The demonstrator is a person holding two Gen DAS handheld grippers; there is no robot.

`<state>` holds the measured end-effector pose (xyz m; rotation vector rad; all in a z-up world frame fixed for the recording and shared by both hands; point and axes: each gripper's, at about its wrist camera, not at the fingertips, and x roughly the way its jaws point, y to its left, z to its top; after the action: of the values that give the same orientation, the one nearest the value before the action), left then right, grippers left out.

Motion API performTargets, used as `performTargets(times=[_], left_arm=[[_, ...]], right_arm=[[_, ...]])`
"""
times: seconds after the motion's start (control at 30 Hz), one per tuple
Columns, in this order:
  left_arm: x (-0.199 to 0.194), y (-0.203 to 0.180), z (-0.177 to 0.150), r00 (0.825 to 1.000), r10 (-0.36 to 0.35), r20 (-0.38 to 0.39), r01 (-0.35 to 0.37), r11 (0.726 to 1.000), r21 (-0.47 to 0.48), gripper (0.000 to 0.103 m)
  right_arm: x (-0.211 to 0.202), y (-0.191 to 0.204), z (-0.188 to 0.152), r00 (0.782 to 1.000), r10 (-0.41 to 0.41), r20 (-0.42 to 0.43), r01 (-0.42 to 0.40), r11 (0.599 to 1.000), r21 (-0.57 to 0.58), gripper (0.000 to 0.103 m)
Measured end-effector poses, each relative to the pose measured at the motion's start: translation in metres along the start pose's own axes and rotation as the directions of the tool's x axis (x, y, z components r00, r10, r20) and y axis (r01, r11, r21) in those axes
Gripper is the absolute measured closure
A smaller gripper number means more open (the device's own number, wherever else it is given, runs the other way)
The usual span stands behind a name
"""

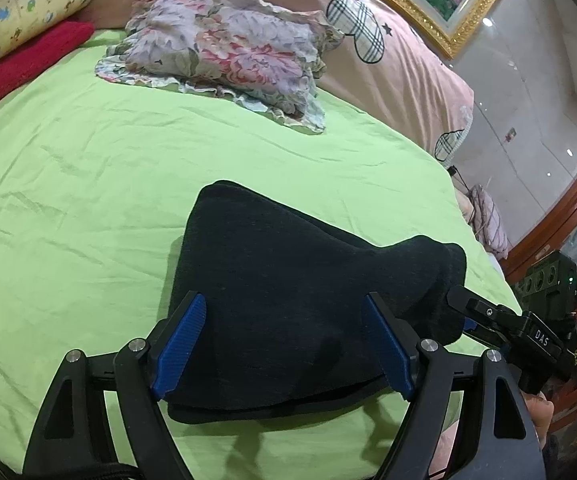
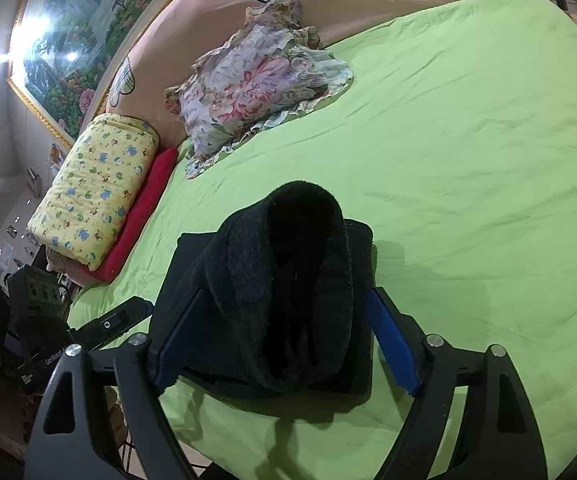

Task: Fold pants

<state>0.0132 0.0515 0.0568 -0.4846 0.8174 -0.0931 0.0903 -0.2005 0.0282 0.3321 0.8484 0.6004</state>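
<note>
Left gripper (image 1: 284, 344) and right gripper (image 2: 288, 344): both sets of jaws stand wide apart and grip nothing, each straddling a near edge of the black pants (image 1: 288, 280), which lie as a compact folded bundle on the green bed sheet (image 1: 88, 200). In the right wrist view the top layer humps upward into a loose hollow roll between the jaws. The fabric looks thick, fleecy and limp, likely light and non-slippery; it is best pinched through all layers at a folded edge. Beyond lie a floral pillow (image 1: 224, 48) and a pink quilt (image 1: 400, 60).
</note>
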Motion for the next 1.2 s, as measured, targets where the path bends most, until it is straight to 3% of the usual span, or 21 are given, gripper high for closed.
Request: performTargets(times=[0.63,0.93,1.2], left_arm=[[0.027,0.024,0.002,0.996,0.054,-0.064,-0.059,0.996,-0.064,0.022],[0.048,0.024,-0.001,0.99,0.094,-0.101,-0.1,0.994,-0.047,0.021],[0.065,0.031,-0.004,0.986,0.11,-0.123,-0.118,0.991,-0.063,0.019]], right_arm=[[0.017,-0.031,-0.019,0.998,-0.054,-0.041,0.056,0.998,0.039,0.011],[0.023,-0.023,-0.021,0.991,-0.136,-0.019,0.134,0.988,-0.076,0.011],[0.03,-0.025,-0.02,0.992,-0.121,-0.023,0.119,0.989,-0.084,0.011]])
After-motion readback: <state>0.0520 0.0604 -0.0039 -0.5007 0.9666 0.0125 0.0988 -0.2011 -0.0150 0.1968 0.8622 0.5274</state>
